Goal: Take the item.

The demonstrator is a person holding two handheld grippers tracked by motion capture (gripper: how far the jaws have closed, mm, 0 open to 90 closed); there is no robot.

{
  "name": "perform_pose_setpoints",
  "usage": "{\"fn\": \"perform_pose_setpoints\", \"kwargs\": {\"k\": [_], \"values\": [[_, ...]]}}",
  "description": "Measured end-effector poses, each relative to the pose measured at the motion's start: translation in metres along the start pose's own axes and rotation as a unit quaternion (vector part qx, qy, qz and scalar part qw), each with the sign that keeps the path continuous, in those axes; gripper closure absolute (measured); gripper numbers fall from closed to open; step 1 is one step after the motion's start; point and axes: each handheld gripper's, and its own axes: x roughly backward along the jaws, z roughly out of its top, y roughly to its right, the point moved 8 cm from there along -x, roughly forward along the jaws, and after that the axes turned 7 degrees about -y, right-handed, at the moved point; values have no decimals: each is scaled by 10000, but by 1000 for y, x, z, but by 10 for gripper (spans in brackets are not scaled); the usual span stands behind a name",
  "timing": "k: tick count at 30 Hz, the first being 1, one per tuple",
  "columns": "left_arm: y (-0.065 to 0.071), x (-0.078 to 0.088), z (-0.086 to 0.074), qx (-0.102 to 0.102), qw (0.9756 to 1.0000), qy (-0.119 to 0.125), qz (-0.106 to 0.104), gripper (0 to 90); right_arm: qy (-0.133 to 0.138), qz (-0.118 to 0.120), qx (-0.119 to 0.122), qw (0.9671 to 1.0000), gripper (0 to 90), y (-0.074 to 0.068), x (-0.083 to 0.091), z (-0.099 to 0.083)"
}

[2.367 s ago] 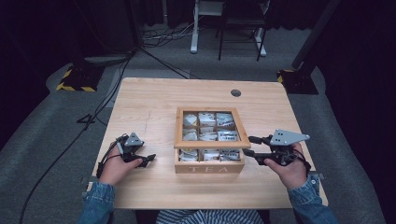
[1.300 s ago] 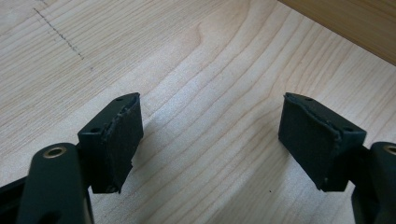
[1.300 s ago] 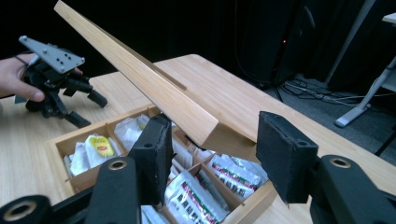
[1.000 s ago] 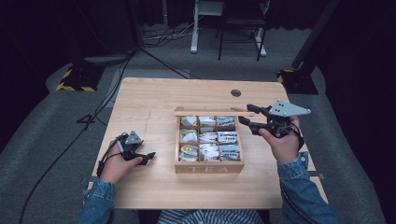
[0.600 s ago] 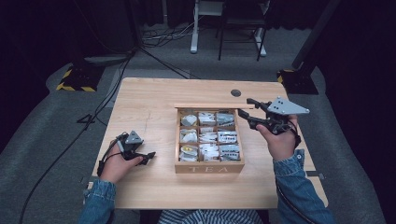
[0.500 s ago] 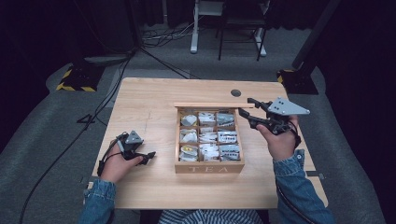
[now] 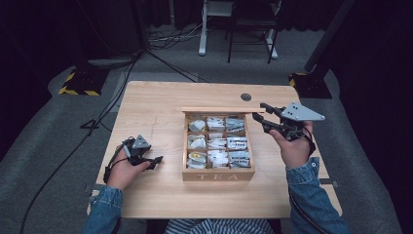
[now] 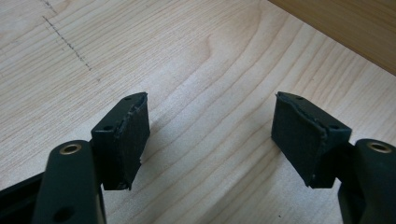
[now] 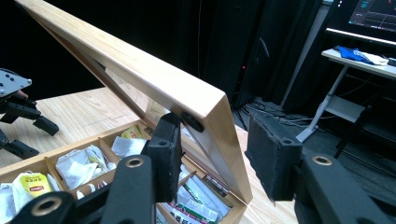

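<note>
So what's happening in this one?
A person at a wooden table is opening a wooden tea box with handheld grippers. The right gripper has its jaws around the side edge of the raised lid, which stands up at the box's far side; they have just been closing, and whether the far pad touches the wood is unclear. Tea bags show in the compartments. The left gripper rests open over bare table, left of the box.
</note>
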Motion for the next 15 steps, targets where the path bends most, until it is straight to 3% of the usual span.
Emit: {"fn": "perform_pose_setpoints", "kwargs": {"k": [7, 15], "values": [[5, 15, 7, -20, 9999, 169, -32, 288, 4, 68, -33, 10000, 560, 0, 0, 0], [12, 37, 8, -47, 9998, 204, -66, 281, 1, 84, -66, 9999, 561, 2, 0, 1]]}}
